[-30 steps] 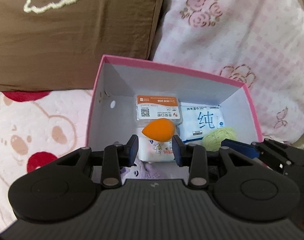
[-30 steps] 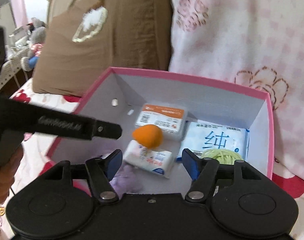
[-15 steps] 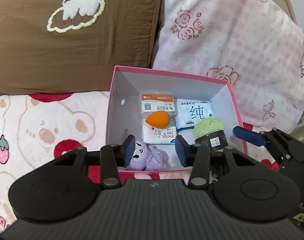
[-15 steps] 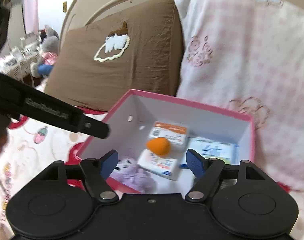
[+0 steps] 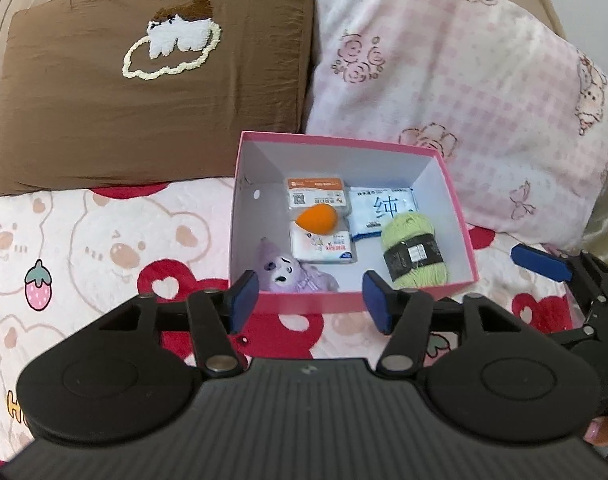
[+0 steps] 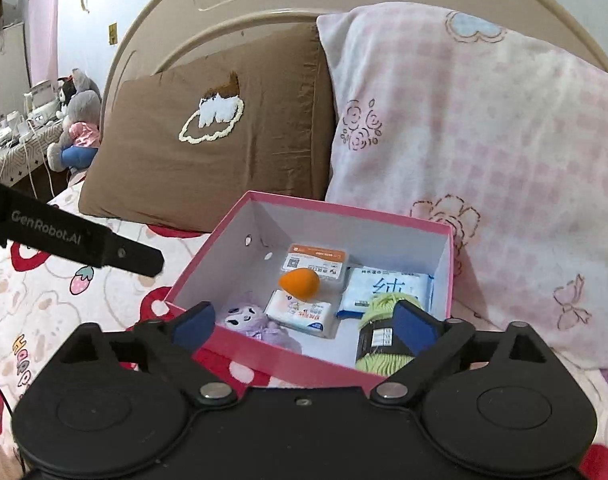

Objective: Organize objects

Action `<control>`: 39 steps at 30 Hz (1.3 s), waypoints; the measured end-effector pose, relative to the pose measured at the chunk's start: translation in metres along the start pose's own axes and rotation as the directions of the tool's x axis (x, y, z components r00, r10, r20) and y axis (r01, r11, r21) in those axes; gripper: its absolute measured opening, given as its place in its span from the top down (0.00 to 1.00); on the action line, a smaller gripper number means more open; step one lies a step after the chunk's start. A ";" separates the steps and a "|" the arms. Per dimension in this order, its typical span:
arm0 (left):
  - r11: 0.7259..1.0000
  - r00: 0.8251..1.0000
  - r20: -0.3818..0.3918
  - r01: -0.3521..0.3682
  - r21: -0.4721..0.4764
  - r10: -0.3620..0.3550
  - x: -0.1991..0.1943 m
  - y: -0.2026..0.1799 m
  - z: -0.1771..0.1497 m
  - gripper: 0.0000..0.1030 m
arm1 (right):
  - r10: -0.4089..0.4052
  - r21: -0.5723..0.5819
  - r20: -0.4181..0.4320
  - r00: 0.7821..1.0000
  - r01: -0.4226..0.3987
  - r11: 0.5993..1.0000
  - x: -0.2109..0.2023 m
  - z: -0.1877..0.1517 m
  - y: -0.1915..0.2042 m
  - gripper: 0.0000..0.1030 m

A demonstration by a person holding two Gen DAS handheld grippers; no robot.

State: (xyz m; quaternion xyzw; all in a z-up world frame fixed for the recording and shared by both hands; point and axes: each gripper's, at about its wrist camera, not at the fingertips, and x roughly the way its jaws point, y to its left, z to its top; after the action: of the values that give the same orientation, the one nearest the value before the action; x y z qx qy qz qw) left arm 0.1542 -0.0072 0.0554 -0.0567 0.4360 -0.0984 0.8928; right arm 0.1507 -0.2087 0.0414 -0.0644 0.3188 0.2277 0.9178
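Note:
A pink box (image 5: 460, 220) (image 6: 207, 256) with a white inside sits on the bed before two pillows. In it lie an orange sponge egg (image 5: 319, 219) (image 6: 299, 282), a purple plush toy (image 5: 287, 271) (image 6: 251, 320), a green yarn ball (image 5: 414, 251) (image 6: 378, 346), an orange-topped packet (image 5: 316, 194), a small tissue pack (image 5: 324, 246) and a blue wipes pack (image 5: 378, 213). My left gripper (image 5: 310, 296) hangs above the box's near edge, its jaws opening with nothing between them. My right gripper (image 6: 304, 320) hovers over the box's near side, its jaws opening wide and holding nothing.
A brown pillow (image 5: 143, 88) and a pink checked pillow (image 5: 464, 92) lean on the headboard (image 6: 263, 4) behind the box. The bear-print blanket (image 5: 83, 240) spreads to the left. A stuffed toy (image 6: 77, 128) sits on a side table at far left.
Both grippers have pulled back and up from inside the box, and their jaws have spread wider. The orange sponge egg stays in the box on the packs.

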 end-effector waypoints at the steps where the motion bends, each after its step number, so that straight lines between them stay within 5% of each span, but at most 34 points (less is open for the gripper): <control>1: 1.000 1.000 0.001 -0.009 0.008 0.009 -0.002 -0.003 -0.002 0.41 | -0.007 0.006 0.006 1.000 0.007 1.000 -0.003 -0.001 0.001 0.02; 12: 0.997 0.996 -0.014 -0.083 -0.001 0.083 -0.014 -0.006 -0.032 0.24 | -0.022 0.032 -0.031 0.999 0.023 0.999 -0.030 -0.021 0.013 0.00; 19: 0.993 0.994 -0.012 -0.113 0.019 0.113 -0.014 -0.008 -0.050 0.05 | -0.066 0.032 -0.072 0.995 0.068 0.997 -0.031 -0.037 0.016 0.00; 39: 0.983 0.981 -0.074 -0.181 0.014 0.181 -0.001 -0.005 -0.086 0.00 | -0.150 0.083 -0.147 0.978 0.163 0.983 -0.038 -0.051 0.011 0.00</control>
State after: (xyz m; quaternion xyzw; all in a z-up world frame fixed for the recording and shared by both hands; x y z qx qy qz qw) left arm 0.0850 -0.0129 0.0040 -0.0099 0.4722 -0.0204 0.8812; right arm 0.0914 -0.2268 0.0246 -0.0616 0.3867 0.1342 0.9103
